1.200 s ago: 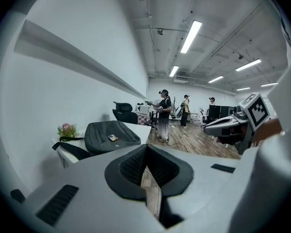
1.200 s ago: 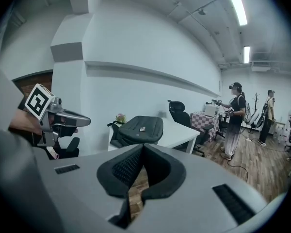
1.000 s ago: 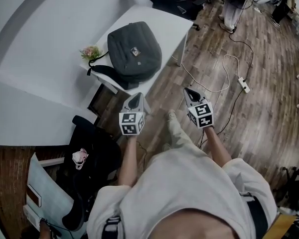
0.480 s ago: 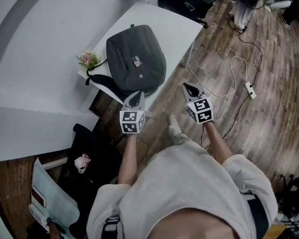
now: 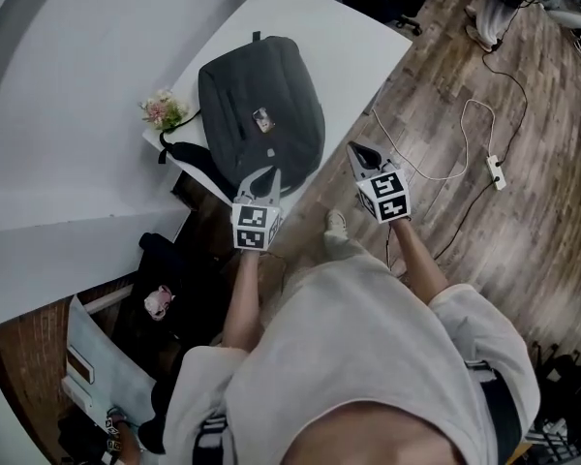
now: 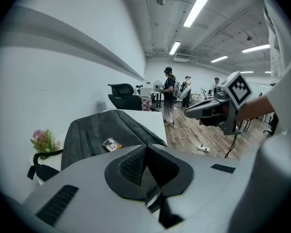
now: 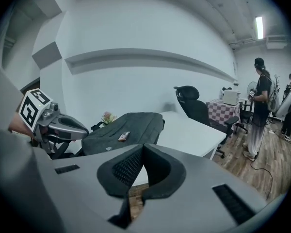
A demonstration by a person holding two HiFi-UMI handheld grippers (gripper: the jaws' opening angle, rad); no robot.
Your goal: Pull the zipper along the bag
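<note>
Just regular office stuff around
Looking at a white table (image 5: 358, 42) with a little pink flower bunch (image 5: 162, 110) on its wall-side corner, a white power strip (image 5: 496, 170) out on the wood floor (image 5: 523, 250), plus a black office chair (image 7: 196, 108) and a standing person (image 7: 259, 110) further back.

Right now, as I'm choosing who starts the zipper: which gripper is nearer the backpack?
Left. The left gripper is at the near end of the backpack; the right gripper is off to its right, over the wooden floor.
</note>
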